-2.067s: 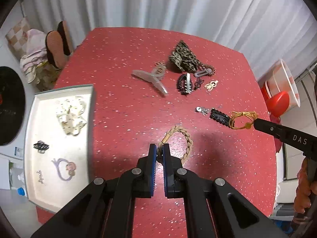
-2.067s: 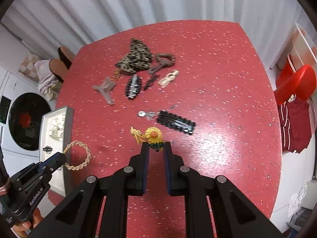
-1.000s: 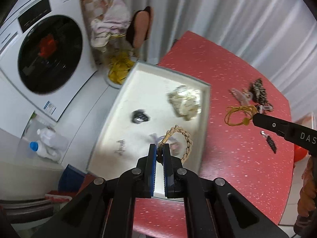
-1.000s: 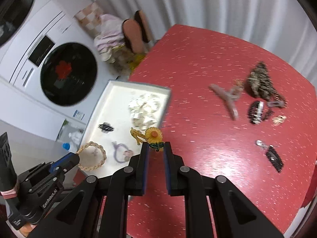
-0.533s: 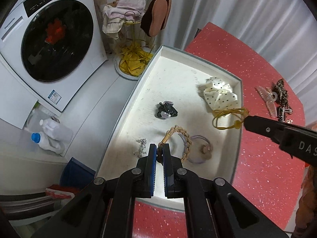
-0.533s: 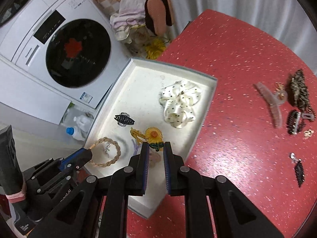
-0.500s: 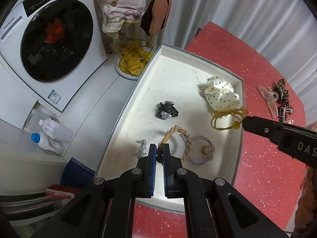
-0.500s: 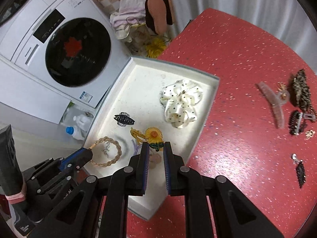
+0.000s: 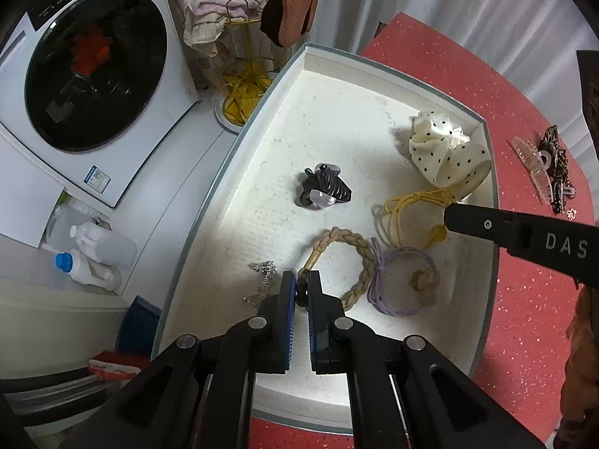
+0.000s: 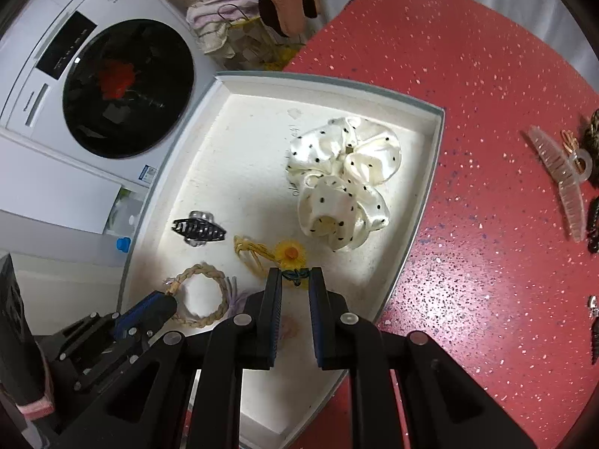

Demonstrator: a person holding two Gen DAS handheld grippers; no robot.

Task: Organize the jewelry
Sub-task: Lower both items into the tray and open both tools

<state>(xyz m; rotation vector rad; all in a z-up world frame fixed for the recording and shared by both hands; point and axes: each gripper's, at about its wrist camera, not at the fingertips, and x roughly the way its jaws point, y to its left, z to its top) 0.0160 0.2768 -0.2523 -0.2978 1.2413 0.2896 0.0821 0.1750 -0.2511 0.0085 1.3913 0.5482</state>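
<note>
In tray (image 9: 374, 67): scrunchie (image 10: 344, 183), dark clip (image 9: 324, 189), purple tie (image 9: 402, 280). Left gripper (image 9: 302, 286) clamped on braided band (image 9: 346, 258), right gripper (image 10: 295, 278) on sunflower tie (image 10: 277, 252), both unreleased. Outstanding, right edge: clips on table (image 10: 486, 75).

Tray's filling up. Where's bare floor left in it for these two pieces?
Free: the tray floor's far part, between the far rim and the black claw clip, left of the polka-dot scrunchie. Also the near corner under the right gripper. Crowded: the middle band around the braided bracelet, purple hair tie and small chain.
</note>
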